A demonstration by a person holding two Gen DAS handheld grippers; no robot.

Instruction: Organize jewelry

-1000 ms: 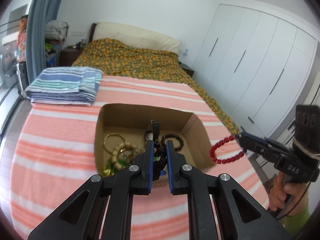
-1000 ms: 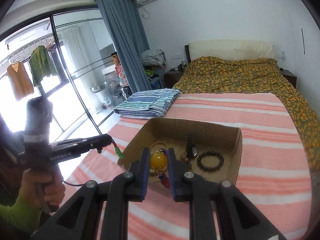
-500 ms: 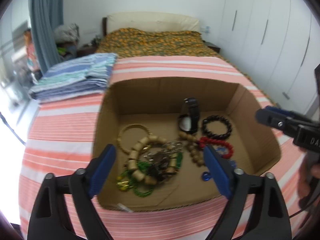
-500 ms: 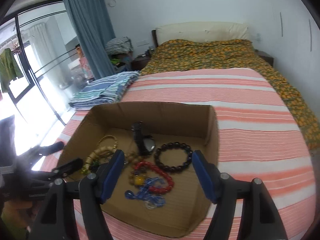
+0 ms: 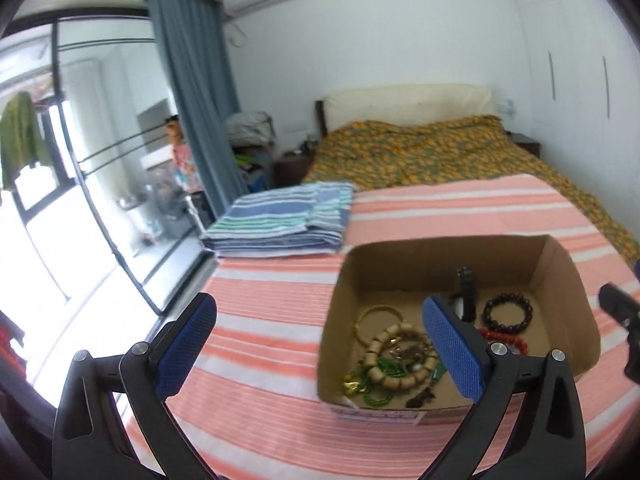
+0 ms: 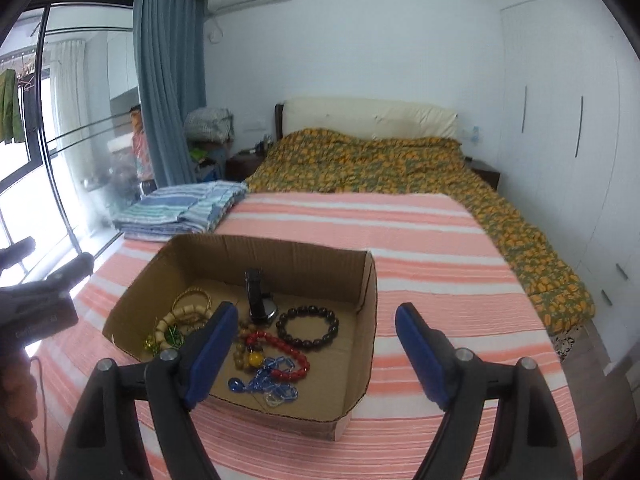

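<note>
A cardboard box (image 5: 568,264) (image 6: 370,280) sits on the striped bed cover. It holds a dark bead bracelet (image 6: 307,326) (image 5: 507,313), a red bead bracelet (image 6: 280,350), a blue chain (image 6: 266,380), a black watch (image 6: 256,292), a gold bangle (image 5: 378,316) and wooden and green beads (image 5: 394,368). My left gripper (image 5: 316,342) is open and empty, above the box's left edge. My right gripper (image 6: 316,348) is open and empty, above the box's right wall.
A folded blue striped blanket (image 5: 280,216) (image 6: 180,208) lies behind the box to the left. A floral duvet (image 6: 380,160) covers the far bed. Glass doors (image 5: 80,200) are on the left, wardrobes (image 6: 560,120) on the right.
Both grippers opened and let their jewelry fall into the box, then drew back. The left view swung left toward the window.
</note>
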